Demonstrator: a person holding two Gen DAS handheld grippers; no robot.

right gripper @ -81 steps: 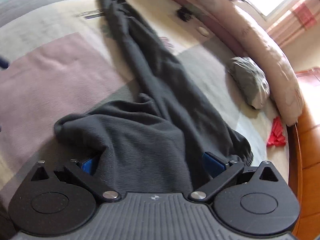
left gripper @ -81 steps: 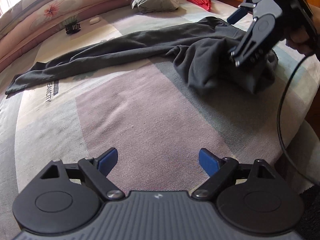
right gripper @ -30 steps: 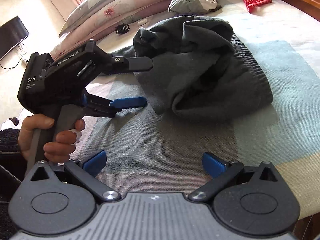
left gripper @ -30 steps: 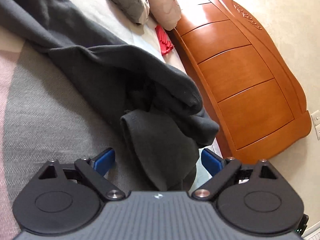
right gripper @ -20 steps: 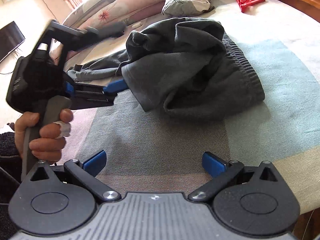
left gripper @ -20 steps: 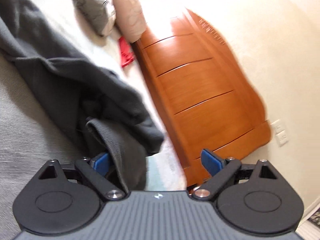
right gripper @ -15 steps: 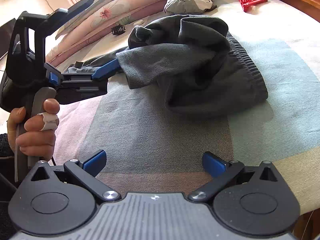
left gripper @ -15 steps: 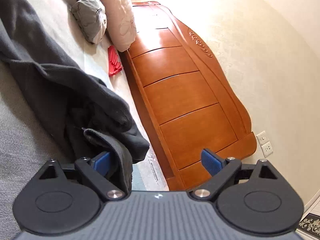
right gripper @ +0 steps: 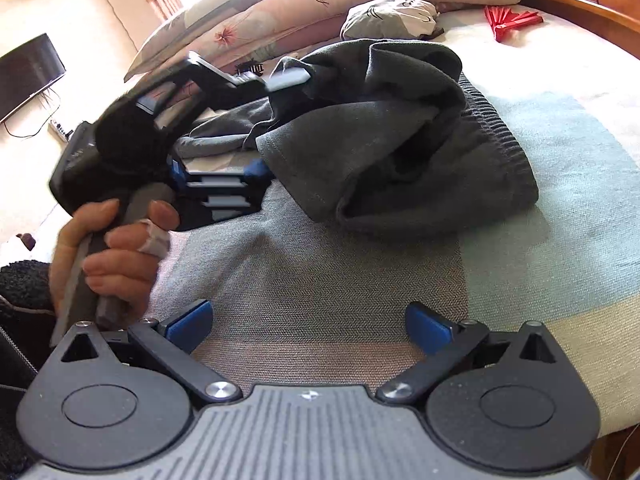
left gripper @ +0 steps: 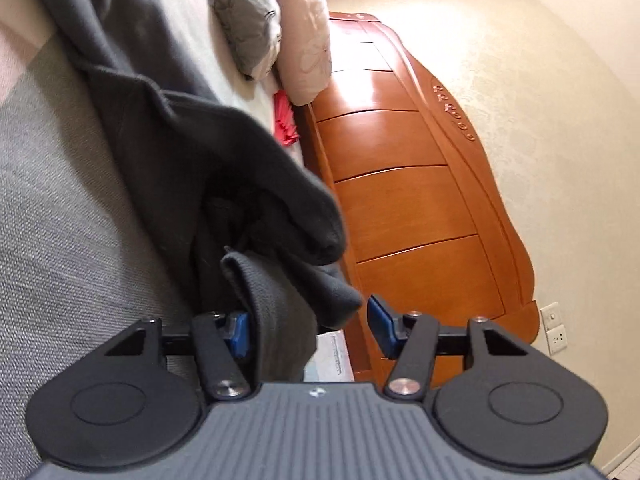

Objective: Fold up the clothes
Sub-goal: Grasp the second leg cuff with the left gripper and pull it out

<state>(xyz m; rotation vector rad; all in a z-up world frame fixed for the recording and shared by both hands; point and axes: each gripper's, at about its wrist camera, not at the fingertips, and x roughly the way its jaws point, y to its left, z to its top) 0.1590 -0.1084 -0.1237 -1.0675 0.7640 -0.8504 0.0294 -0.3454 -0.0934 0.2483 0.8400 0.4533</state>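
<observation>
Left wrist view looks close along the bed toward the headboard (left gripper: 400, 184); right looks down across it, sharing the garment (right gripper: 400, 136).

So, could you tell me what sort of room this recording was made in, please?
Most likely a bedroom: the dark trousers lie on a bed with long floral pillows along its far edge and a curved wooden headboard against the wall.

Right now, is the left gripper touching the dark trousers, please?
Touching. The left wrist view shows the left gripper, jaws just closing, with a fold of the trousers between them, lying against one pad; the other stands clear.
</observation>
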